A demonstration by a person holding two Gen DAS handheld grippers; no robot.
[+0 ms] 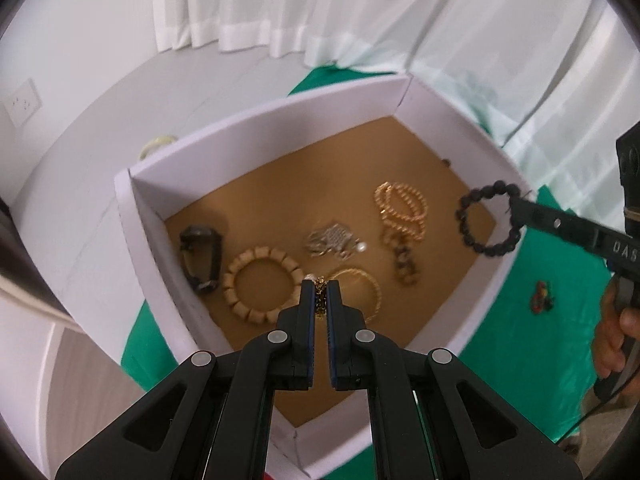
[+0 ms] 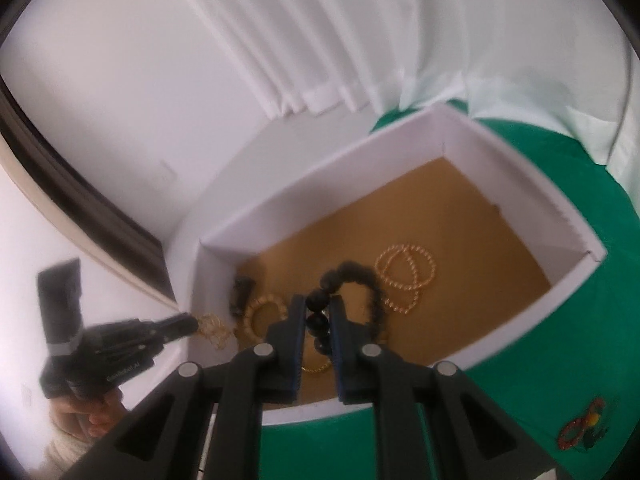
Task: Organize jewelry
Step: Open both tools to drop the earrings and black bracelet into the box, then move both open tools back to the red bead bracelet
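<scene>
A white box with a brown floor holds several pieces: a wooden bead bracelet, a dark bracelet, a silver piece, a gold bangle and a gold bead bracelet. My left gripper is shut on a gold chain above the box floor. My right gripper is shut on a black bead bracelet and holds it over the box. It also shows in the left wrist view at the box's right wall.
The box stands on a green cloth. A red and green beaded piece lies on the cloth right of the box, seen also in the right wrist view. A pale ring lies behind the box. White curtains hang behind.
</scene>
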